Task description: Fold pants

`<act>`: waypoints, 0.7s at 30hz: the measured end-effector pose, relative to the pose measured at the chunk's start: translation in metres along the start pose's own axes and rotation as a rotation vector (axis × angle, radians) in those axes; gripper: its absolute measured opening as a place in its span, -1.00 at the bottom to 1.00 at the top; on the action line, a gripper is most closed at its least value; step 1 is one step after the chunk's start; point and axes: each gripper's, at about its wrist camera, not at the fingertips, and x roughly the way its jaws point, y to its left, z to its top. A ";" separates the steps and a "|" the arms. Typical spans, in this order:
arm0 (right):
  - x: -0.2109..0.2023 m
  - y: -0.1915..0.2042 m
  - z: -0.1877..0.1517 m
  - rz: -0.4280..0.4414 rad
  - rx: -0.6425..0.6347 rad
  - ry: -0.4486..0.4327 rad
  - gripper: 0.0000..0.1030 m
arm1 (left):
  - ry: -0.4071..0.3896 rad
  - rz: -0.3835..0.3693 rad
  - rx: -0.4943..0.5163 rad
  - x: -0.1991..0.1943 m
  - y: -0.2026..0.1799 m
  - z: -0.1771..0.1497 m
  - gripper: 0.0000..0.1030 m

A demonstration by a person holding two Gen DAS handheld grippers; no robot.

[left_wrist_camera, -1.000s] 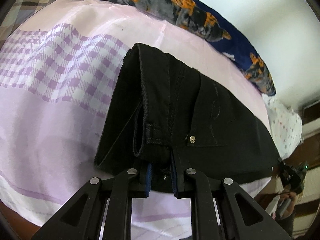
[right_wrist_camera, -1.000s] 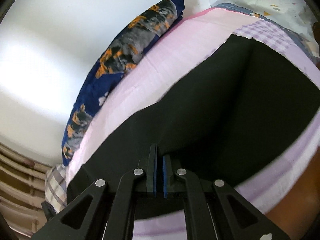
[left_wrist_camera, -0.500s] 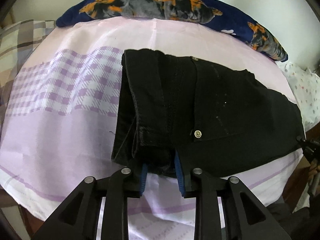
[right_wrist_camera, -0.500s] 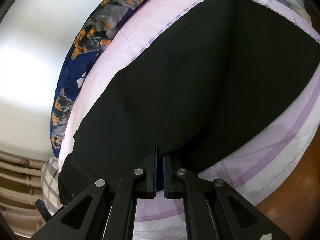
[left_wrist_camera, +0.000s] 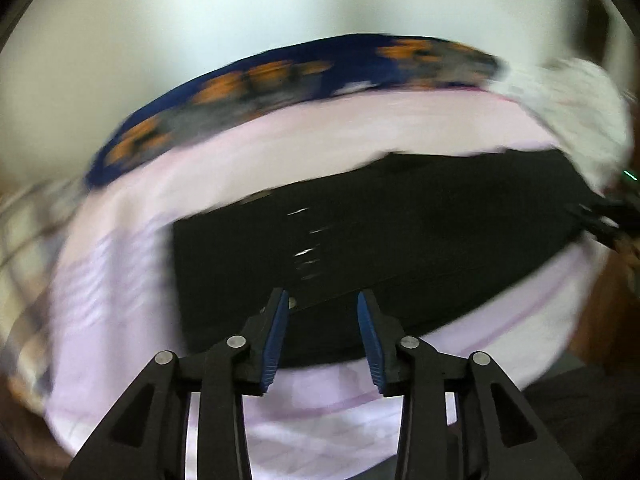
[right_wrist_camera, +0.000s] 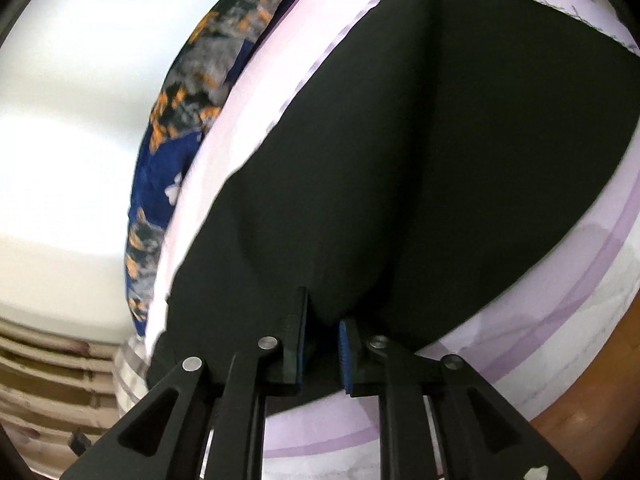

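The black pants [left_wrist_camera: 400, 232] lie folded lengthwise on the pink and lilac bedsheet [left_wrist_camera: 360, 128]. My left gripper [left_wrist_camera: 322, 300] is open and empty, just above the near edge of the pants at the waist end; this view is motion-blurred. In the right wrist view the pants [right_wrist_camera: 440, 140] spread out ahead. My right gripper [right_wrist_camera: 322, 316] has its jaws partly open, with a fold of the black fabric still lying between the blue pads. It also shows small at the far right of the left wrist view [left_wrist_camera: 600, 220].
A navy pillow with an orange and grey print [left_wrist_camera: 280, 80] lies along the far bed edge by the white wall; it also shows in the right wrist view [right_wrist_camera: 192, 128]. A white dotted cloth [left_wrist_camera: 568, 100] lies at the right. Wooden floor [right_wrist_camera: 592, 400] lies below the bed edge.
My left gripper let go of the waistband, opened wide and swung back. My right gripper's jaws have parted from their shut hold on the pant leg, and the pants now lie flat.
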 end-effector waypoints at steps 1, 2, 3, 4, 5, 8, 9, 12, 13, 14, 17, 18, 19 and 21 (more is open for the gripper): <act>0.000 -0.004 0.003 0.022 0.020 0.003 -0.72 | -0.004 -0.050 0.050 0.007 -0.020 0.006 -0.20; 0.000 -0.008 0.008 0.047 0.048 0.005 -0.71 | -0.006 -0.088 0.096 0.015 -0.039 0.013 -0.18; 0.000 -0.010 0.010 0.062 0.061 0.003 -0.71 | -0.007 -0.118 0.136 0.023 -0.056 0.018 -0.18; 0.000 -0.010 0.013 0.073 0.066 0.000 -0.71 | -0.005 -0.155 0.189 0.033 -0.078 0.024 -0.18; 0.000 -0.010 0.016 0.084 0.071 0.001 -0.71 | -0.001 -0.177 0.216 0.039 -0.091 0.027 -0.18; 0.000 -0.008 0.020 0.113 0.075 0.004 -0.71 | 0.014 -0.265 0.298 0.062 -0.137 0.041 -0.18; -0.001 -0.008 0.020 0.118 0.073 0.005 -0.71 | 0.022 -0.300 0.316 0.068 -0.149 0.044 -0.18; -0.004 0.001 0.025 0.137 0.050 -0.006 -0.71 | 0.038 -0.361 0.386 0.083 -0.190 0.049 -0.18; -0.005 0.004 0.027 0.145 0.044 -0.008 -0.71 | 0.041 -0.367 0.401 0.085 -0.202 0.051 -0.18; -0.006 0.007 0.029 0.159 0.042 -0.011 -0.71 | 0.046 -0.375 0.425 0.090 -0.213 0.052 -0.18; -0.008 0.014 0.033 0.176 0.032 -0.009 -0.71 | 0.041 -0.356 0.452 0.100 -0.234 0.056 -0.18; -0.008 0.015 0.035 0.182 0.032 -0.009 -0.71 | 0.043 -0.351 0.455 0.106 -0.240 0.059 -0.18; -0.008 0.016 0.035 0.188 0.034 -0.009 -0.71 | 0.048 -0.340 0.455 0.112 -0.244 0.062 -0.18; -0.009 0.016 0.036 0.194 0.035 -0.012 -0.71 | 0.066 -0.330 0.452 0.124 -0.249 0.065 -0.51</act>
